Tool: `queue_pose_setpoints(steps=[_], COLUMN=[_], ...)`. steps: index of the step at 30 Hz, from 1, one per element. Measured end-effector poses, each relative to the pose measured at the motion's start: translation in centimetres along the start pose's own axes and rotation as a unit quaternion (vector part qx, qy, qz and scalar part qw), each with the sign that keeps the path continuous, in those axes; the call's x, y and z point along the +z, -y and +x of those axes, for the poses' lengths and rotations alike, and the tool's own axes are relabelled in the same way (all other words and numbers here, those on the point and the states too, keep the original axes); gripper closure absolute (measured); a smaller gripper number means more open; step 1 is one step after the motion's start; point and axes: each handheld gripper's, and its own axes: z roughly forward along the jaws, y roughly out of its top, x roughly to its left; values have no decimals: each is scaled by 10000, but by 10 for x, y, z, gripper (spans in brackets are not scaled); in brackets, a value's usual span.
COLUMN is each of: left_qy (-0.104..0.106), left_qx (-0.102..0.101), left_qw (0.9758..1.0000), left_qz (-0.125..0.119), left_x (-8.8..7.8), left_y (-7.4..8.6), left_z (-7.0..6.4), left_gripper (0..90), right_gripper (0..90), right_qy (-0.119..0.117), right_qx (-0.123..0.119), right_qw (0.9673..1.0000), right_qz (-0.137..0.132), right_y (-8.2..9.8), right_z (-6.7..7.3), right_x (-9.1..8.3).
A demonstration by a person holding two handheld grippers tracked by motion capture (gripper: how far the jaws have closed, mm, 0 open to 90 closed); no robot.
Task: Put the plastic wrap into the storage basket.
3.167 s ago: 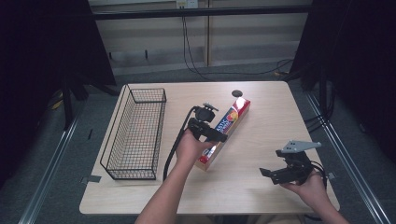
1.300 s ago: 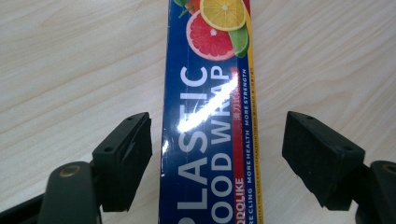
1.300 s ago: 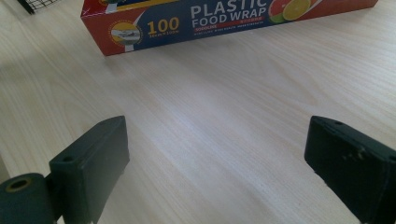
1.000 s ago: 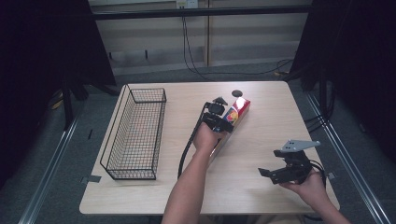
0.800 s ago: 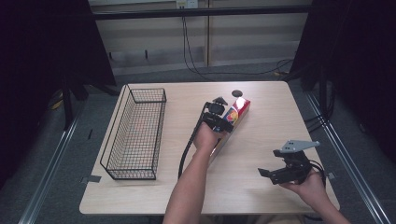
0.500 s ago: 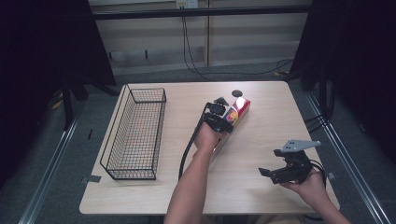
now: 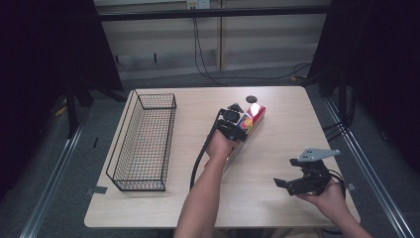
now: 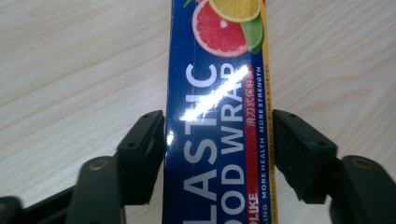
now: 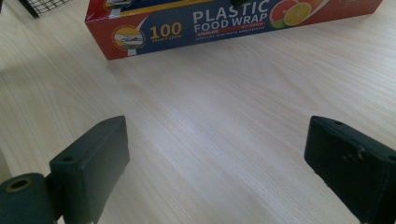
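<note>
The plastic wrap box [image 8: 217, 116] looks light, stiff and glossy; the left gripper [image 8: 218, 140] clamps its long sides, having just closed. The right gripper [image 9: 219, 154] stays wide open.

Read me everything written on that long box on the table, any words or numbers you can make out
All of it stands on the box:
"PLASTIC FOOD WRAP", large white letters on the blue side.
"100", yellow, near the box's end; the small line under it is too small to read.
"MORE HEALTH MORE STRENGTH", small white print on the red stripe.
Chinese characters beside that, too blurred to read.
A round yellow seal next to the "100": unreadable.
</note>
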Motion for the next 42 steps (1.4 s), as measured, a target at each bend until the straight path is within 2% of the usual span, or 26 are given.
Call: queue_pose_setpoints(steps=[1, 2, 4, 9, 11, 17, 23, 24, 25, 35, 38, 39, 40, 42], left_qy=[-20, 28, -8, -80, -173, -148, -214, -211, -233, -306, -302, -313, -312, -327], left_qx=[4, -26, 56, 69, 94, 127, 62, 128, 59, -58, -38, -92, -40, -105], left_qw=[10000, 10000, 10000, 9999, 9997, 9993, 9988, 9987, 9987, 9987, 9986, 9987, 9987, 9986], left_qz=[-7, -6, 36, 107, 134, 317, 429, 448, 452, 407, 427, 388, 396, 391], left_x=[2, 2, 1, 1, 1, -2, -14, -16, -18, -42, -50, -51, -54, -57], left_y=[0, 0, -2, -5, -6, -6, -5, -4, -4, -3, -4, -4, -4, -4], left_z=[0, -1, -1, -3, -5, -4, -1, 1, 1, 6, 7, 7, 8, 9], left_gripper=[324, 338, 387, 409, 424, 445, 449, 450, 450, 451, 451, 451, 451, 451], right_gripper=[64, 64, 64, 64, 64, 64, 64, 64, 64, 63, 62, 62, 62, 62], right_qy=[-3, 8, 11, -1, -3, 8, -5, -7, -4, -53, -63, -58, -57, -63], right_qx=[-14, -12, -12, -23, -15, -35, -17, -30, -16, -36, -34, -34, -41, -43], right_qw=[10000, 10000, 10000, 10000, 10000, 10000, 10000, 10000, 10000, 9999, 9999, 9999, 9999, 9999], right_qz=[7, 9, 9, -8, -4, -33, -31, -27, -16, -77, -86, -87, -94, -104], right_y=[0, 0, 0, 0, 0, 0, 0, 0, 0, -1, -1, -1, -1, -1], right_z=[0, 1, 1, 1, 1, 0, 0, 0, 0, 1, 1, 1, 1, 1], right_x=[0, 0, 0, 0, 0, -2, -1, -1, -1, -1, -1, -1, -1, -2])
